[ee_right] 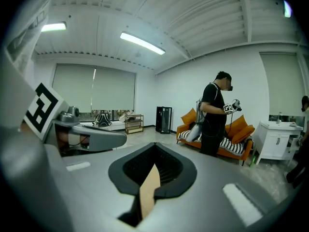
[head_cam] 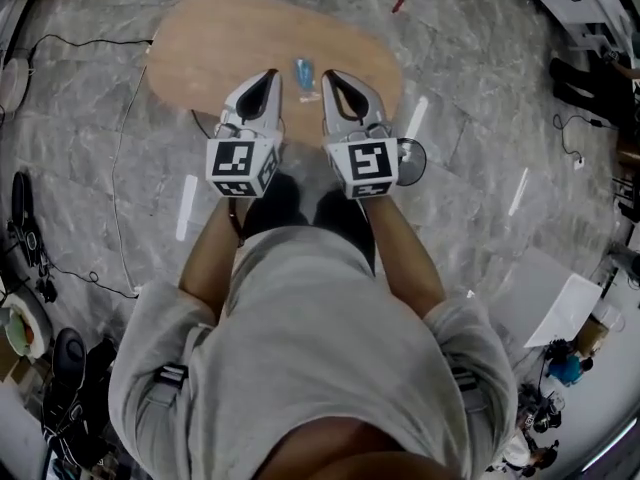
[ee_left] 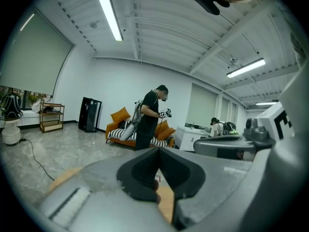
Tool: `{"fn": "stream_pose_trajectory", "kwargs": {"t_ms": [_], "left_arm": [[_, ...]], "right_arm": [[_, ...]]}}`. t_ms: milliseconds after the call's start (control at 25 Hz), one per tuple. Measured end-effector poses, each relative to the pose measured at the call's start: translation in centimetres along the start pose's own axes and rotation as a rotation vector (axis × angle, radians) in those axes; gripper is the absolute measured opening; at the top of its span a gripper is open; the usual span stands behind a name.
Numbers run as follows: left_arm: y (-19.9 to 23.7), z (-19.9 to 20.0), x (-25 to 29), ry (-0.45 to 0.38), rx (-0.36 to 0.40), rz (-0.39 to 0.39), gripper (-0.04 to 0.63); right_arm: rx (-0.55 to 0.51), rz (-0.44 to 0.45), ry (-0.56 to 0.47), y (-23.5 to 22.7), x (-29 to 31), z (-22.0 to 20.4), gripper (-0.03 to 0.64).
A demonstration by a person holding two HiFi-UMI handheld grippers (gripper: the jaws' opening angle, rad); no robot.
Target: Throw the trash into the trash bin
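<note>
Item one: small blue piece of trash (head_cam: 304, 71), lying on the oval wooden table (head_cam: 200, 48), between my two gripper tips.

Left gripper (head_cam: 269, 76): jaws closed together, nothing in them.

Right gripper (head_cam: 329, 76): jaws likewise together, empty.

Further out: a person (ee_left: 149, 120) standing before an orange sofa (ee_left: 118, 124).

We set the head camera above the person, looking steeply down from close overhead on the oval light-wood worktop (head_cam: 200, 43), the left tool (head_cam: 266, 76) and the right tool (head_cam: 332, 76). Each tool camera sits just behind its own jaws and faces roughly level across the room. Both tool views share the orange sofa (ee_left: 120, 115) and the standing person in black (ee_left: 148, 116). A strip of worktop shows in each.
</note>
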State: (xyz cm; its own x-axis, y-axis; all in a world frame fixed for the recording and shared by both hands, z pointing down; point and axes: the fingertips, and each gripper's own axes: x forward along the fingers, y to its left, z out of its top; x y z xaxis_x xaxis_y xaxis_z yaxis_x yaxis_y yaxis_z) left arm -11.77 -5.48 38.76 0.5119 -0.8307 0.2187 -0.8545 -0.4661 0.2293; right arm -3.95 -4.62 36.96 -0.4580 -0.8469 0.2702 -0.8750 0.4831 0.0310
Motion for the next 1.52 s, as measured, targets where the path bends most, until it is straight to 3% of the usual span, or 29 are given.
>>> {"fn": "stream_pose_trajectory", "kwargs": {"t_ms": [320,520,800,1040,1240,1520], "left_arm": [[0.9,-1.1,1.4,0.017,-0.049,-0.021,0.018],[1.3,-1.7,3.8,0.026,-0.054,-0.005,0.018],[2.9,-3.9,8.5,0.117,-0.046,0.022,0.018],[3.3,-3.8,11.8,0.121,-0.043,0.033,0.018],[4.5,-6.9,14.6,0.135,-0.066,0.024,0.018],[8.4,-17.0,16.2,0.262,-0.118,0.055,0.018]], "right_arm": [[-0.012,0.003,0.038,0.0,1.9,-0.3,0.008],[0.021,0.028,0.044,-1.6,4.1,-1.3,0.008],[0.103,0.069,0.051,-3.9,8.1,-4.1,0.008],[0.110,0.088,0.078,-5.8,9.8,-5.6,0.008],[0.108,0.069,0.139,-8.1,12.3,-9.6,0.008],[0.139,0.071,0.272,-7.6,14.9,-20.3,0.008]]}}
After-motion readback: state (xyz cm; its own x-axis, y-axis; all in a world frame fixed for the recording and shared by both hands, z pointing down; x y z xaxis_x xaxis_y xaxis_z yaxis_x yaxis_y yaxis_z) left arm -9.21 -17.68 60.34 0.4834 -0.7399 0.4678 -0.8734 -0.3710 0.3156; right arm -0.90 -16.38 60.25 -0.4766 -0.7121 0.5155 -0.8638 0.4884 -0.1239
